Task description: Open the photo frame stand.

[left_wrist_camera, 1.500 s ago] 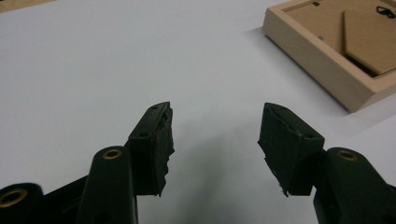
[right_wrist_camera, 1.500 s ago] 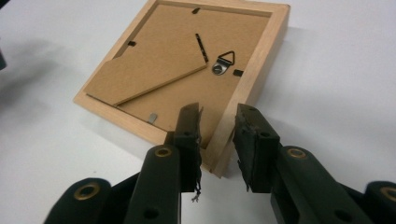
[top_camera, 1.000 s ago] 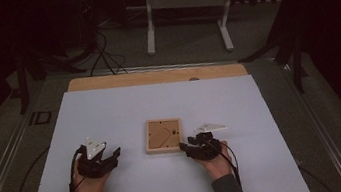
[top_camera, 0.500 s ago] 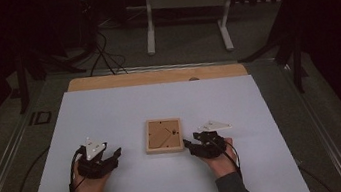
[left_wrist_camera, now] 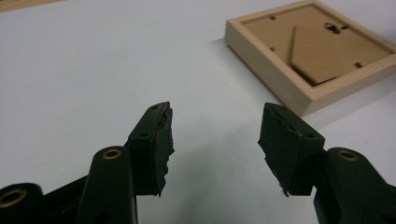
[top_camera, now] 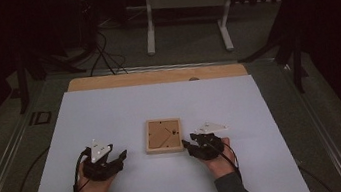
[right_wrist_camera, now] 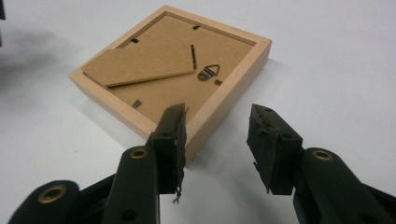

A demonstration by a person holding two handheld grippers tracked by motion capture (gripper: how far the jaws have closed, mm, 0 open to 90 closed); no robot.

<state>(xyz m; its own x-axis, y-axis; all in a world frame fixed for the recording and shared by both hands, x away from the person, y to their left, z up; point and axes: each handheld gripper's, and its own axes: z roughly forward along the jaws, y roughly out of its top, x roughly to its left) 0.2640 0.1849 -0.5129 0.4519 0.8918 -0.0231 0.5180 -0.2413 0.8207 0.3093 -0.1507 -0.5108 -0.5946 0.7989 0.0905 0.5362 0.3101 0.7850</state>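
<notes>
Dark surroundings close in on a white worktop (top_camera: 125,112) whose far edge shows a strip of bare wood (top_camera: 155,76); beyond that strip a grey floor carries a pale metal stand (top_camera: 184,10) and some loose black cables (top_camera: 101,50). One wooden picture frame (top_camera: 163,135) lies face down near the middle of the worktop, its brown backing board, folded easel leg and small hanger facing up. Two grippers rest on the worktop, one on each side of the frame. Well apart to the frame's left, the left gripper (left_wrist_camera: 215,140) is released, nothing between its jaws. Just beside the frame's right edge, the right gripper (right_wrist_camera: 215,140) is also released; its jaws have just been closing, one jaw near the frame's corner, gripping nothing
</notes>
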